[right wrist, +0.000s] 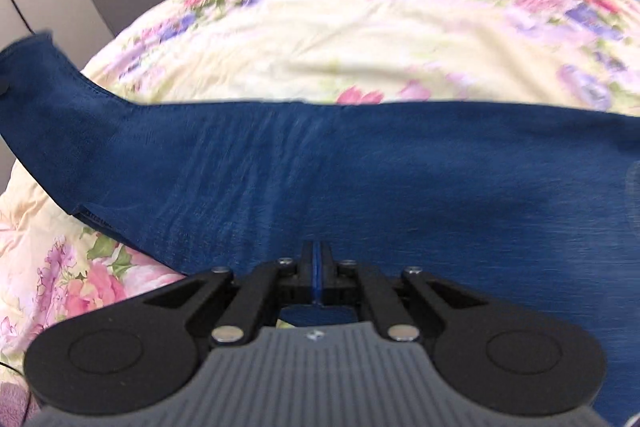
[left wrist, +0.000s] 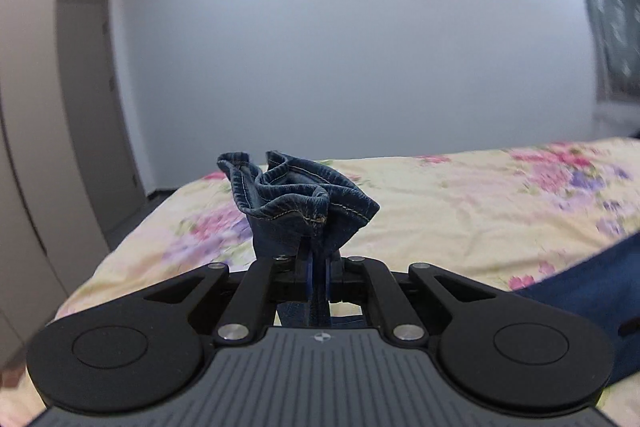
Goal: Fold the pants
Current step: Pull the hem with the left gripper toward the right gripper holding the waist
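Note:
The pants are dark blue jeans. My left gripper [left wrist: 318, 255] is shut on a bunched hem of the jeans [left wrist: 296, 199] and holds it up above the bed; more denim [left wrist: 592, 291] trails off at the lower right. In the right wrist view the jeans [right wrist: 320, 163] stretch as a wide blue band across the bed, rising toward the upper left. My right gripper [right wrist: 317, 259] is shut on the near edge of this denim, with the cloth pinched between its closed jaws.
The bed has a cream floral cover [left wrist: 460, 203], which also shows in the right wrist view [right wrist: 340, 35]. A grey door [left wrist: 92, 107] and wardrobe panels stand at the left. A white wall lies behind the bed, a curtained window [left wrist: 616, 39] at the right.

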The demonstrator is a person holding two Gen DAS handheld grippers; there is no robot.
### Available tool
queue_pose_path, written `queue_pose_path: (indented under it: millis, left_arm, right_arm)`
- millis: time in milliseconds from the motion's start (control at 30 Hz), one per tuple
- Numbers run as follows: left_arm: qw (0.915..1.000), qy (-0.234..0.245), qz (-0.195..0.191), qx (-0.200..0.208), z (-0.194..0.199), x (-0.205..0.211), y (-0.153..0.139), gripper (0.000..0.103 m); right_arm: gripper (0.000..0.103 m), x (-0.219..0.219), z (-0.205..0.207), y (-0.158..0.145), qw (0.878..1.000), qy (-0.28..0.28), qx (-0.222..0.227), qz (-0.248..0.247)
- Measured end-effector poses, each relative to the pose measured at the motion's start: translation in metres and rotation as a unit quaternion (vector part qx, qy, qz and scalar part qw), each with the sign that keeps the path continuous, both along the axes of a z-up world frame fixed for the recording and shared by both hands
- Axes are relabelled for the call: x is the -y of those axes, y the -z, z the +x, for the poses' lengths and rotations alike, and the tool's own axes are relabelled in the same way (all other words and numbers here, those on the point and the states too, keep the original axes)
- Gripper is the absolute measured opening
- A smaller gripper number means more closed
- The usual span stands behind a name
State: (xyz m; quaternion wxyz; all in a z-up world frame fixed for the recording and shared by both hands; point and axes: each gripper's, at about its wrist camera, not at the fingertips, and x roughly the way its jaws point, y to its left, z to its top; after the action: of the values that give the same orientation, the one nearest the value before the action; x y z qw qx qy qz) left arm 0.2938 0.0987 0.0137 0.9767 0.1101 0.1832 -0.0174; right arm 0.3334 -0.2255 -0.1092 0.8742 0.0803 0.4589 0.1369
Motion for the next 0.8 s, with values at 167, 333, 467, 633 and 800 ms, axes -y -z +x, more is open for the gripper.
queue_pose_path:
  millis: [167, 333, 467, 633, 800]
  left_arm:
    - [0.9852, 0.104, 0.132, -0.035, -0.008, 0.121, 0.051, 0.005]
    - [0.9428, 0.178, 0.258, -0.112, -0.027, 0.191, 0.144, 0.005]
    - [0.9343, 0.19, 0.259, -0.154, -0.029, 0.184, 0.17, 0.007]
    - [0.9409, 0.208, 0.179, -0.198, -0.021, 0.164, 0.149, 0.014]
    - [0.9513, 0.21, 0.109, -0.198, -0.02, 0.158, 0.124, 0.021]
  right_arm:
    - [0.0, 0.047, -0.028, -0.007, 0.999, 0.039, 0.007, 0.008]
    - [0.0, 0.089, -0.059, 0.004, 0.997, 0.073, -0.018, 0.031]
    - [0.0, 0.101, -0.079, 0.022, 0.994, 0.08, -0.044, 0.061]
    - [0.0, 0.094, -0.088, 0.034, 0.993, 0.066, -0.043, 0.092]
    - [0.0, 0.078, -0.078, 0.034, 0.989, 0.053, -0.034, 0.132]
